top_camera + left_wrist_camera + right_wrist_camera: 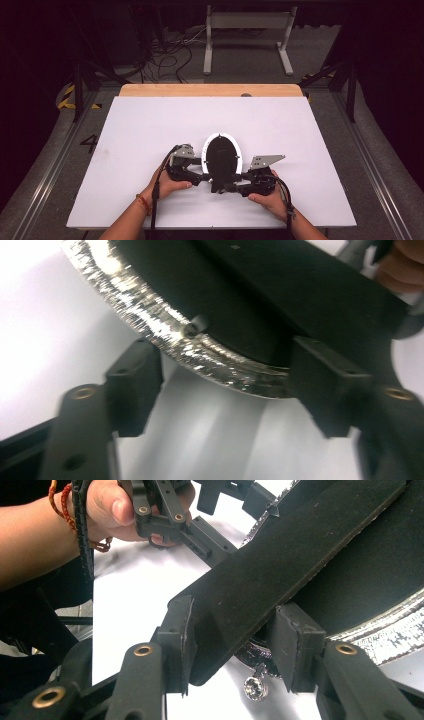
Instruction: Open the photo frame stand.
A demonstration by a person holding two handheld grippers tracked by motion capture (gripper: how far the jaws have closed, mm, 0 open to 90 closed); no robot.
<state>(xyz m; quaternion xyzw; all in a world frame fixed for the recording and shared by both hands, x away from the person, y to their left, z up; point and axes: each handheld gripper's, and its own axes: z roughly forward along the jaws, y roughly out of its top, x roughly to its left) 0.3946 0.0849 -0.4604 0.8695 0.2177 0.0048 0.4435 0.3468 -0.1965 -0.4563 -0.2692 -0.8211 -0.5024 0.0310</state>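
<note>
One surface (150, 130) spans the middle of the high view, and on it stands one oval mirror (221, 156) with a sparkly rim, low centre. Two tongs flank it: left tongs (202, 176), right tongs (239, 184). Two hands hold them. One small crystal knob (254, 687) shows at bottom centre of the right gripper view.

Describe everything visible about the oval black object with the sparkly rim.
The oval frame lies back-up on the white table, near its front edge between both hands. Its back is matte black, ringed by a glittery silver rim. A flat black stand strap crosses it, and the right gripper is closed on that strap. The left gripper straddles the rim, apparently not clamping.
</note>
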